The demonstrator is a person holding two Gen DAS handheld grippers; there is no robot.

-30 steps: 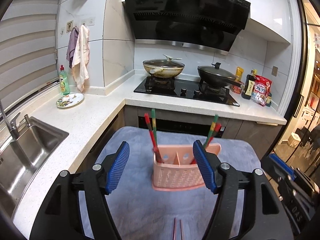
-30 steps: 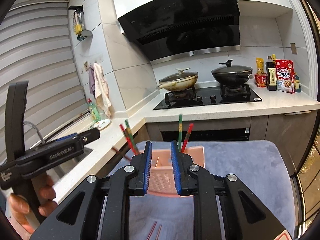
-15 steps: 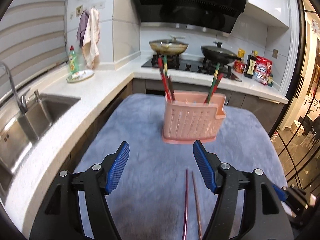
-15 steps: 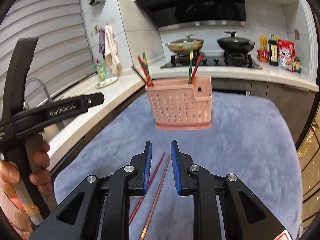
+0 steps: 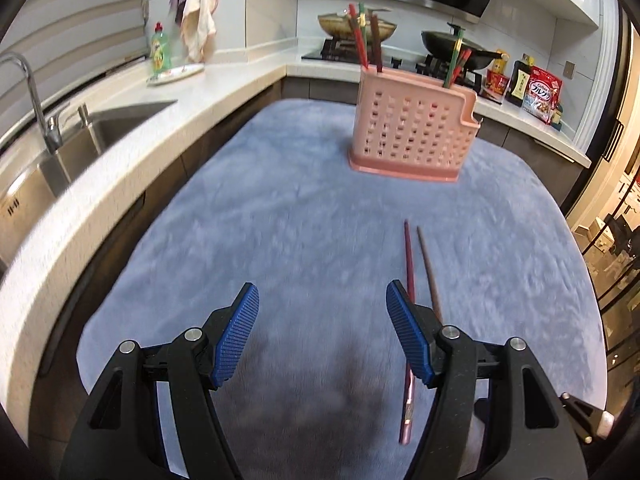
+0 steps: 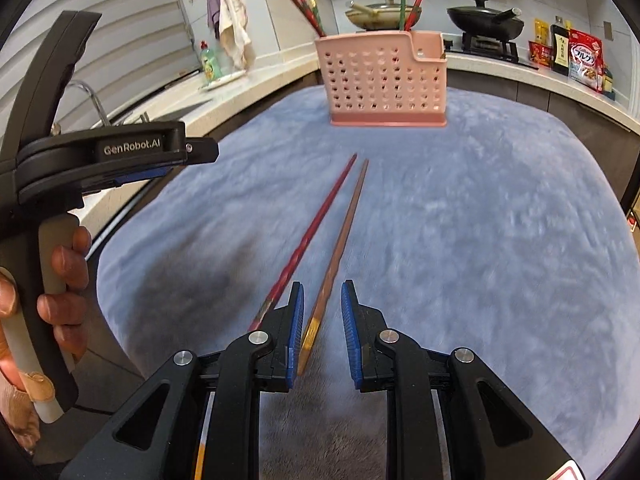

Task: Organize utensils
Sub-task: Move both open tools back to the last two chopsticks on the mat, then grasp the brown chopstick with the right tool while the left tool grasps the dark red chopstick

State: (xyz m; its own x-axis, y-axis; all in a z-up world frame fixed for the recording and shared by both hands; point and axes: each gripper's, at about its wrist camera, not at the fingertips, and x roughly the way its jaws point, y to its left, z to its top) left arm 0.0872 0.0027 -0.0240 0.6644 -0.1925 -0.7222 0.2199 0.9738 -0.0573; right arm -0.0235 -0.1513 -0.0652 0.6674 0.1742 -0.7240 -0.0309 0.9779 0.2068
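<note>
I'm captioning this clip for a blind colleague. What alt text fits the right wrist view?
The right gripper, jaws slightly open, is low over a blue cloth, with the brown chopstick running between its fingers and the red chopstick just to its left. Beyond stands a pink utensil holder with chopsticks upright inside; the left gripper is at the left.

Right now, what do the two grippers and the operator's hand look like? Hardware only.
Left gripper and right gripper: black plastic linkages, silver pivot screws, blue ribbed finger pads. Seen from the right wrist, the left unit's body carries white "GenRobot.AI" lettering and a pale grey handle. The bare hand grips it; no cables visible.
</note>
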